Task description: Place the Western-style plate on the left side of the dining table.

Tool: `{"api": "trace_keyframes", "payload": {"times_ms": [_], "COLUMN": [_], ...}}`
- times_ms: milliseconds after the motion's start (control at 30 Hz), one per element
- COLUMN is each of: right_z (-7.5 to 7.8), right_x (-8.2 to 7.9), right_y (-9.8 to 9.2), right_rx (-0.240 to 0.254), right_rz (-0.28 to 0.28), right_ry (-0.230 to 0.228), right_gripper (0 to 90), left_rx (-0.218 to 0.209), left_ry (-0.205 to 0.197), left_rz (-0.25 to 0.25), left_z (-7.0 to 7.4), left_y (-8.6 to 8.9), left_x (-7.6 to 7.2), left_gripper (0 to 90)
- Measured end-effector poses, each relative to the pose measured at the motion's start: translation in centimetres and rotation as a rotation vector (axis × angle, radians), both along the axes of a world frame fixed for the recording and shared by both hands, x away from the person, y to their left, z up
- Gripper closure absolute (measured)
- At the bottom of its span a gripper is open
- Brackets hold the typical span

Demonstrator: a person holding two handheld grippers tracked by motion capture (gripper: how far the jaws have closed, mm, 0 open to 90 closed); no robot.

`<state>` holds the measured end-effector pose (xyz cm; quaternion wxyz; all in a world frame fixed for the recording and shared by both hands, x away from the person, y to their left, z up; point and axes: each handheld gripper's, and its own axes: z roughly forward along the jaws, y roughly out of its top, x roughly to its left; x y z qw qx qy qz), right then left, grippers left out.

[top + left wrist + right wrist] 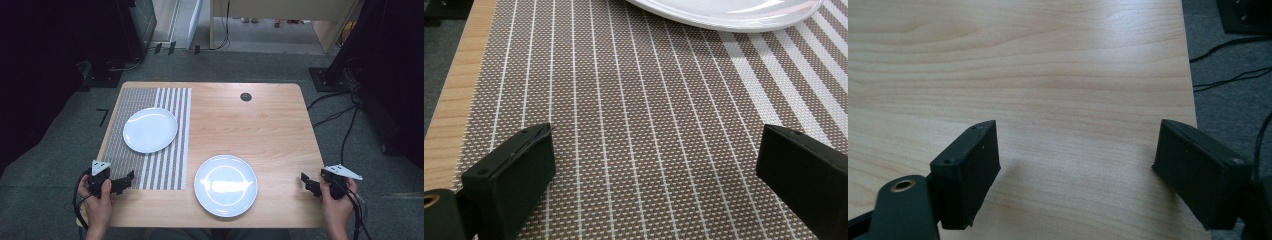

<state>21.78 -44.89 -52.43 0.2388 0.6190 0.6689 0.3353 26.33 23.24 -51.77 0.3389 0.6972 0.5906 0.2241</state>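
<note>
Two white plates are on a wooden table point(280, 130). One plate point(150, 130) rests on a brown striped placemat point(172, 170) at the left; its rim point(724, 12) shows at the top of the left gripper view. The other plate point(226, 185) lies on bare wood near the front edge. My left gripper point(126, 181) point(656, 132) hovers open over the placemat's point(634, 125) front left corner, with nothing between its jaws. My right gripper point(306, 183) point(1078, 125) is open over bare wood point(1048, 60) at the front right corner, also holding nothing.
A dark round grommet point(245, 97) sits near the table's far edge. Cables point(345, 125) run over the grey floor to the right, and cables point(1228, 47) show past the table edge in the right gripper view. Dark equipment stands at both back sides.
</note>
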Motion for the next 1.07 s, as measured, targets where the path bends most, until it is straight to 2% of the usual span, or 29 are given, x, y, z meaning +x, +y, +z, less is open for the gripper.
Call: {"api": "trace_keyframes", "payload": {"times_ms": [100,233,1067], "right_z": [-0.04,-0.08,-0.09], "right_x": [0.1,0.15,0.11], "right_y": [0.41,0.75,1.1], "right_rx": [-0.035,-0.067,-0.07], "right_rz": [0.004,0.006,0.014], "right_ry": [0.009,0.015,0.015], "right_gripper": [14.3,13.6,12.6], "left_rx": [0.009,0.001,0.012], "left_ry": [0.003,0.0,0.003], "left_rz": [-0.001,0.0,-0.002], "left_z": [0.01,0.0,0.0], "left_y": [-0.06,-0.01,-0.08], "left_x": [0.0,0.0,0.01], "left_gripper": [2.4,2.4,2.4]}}
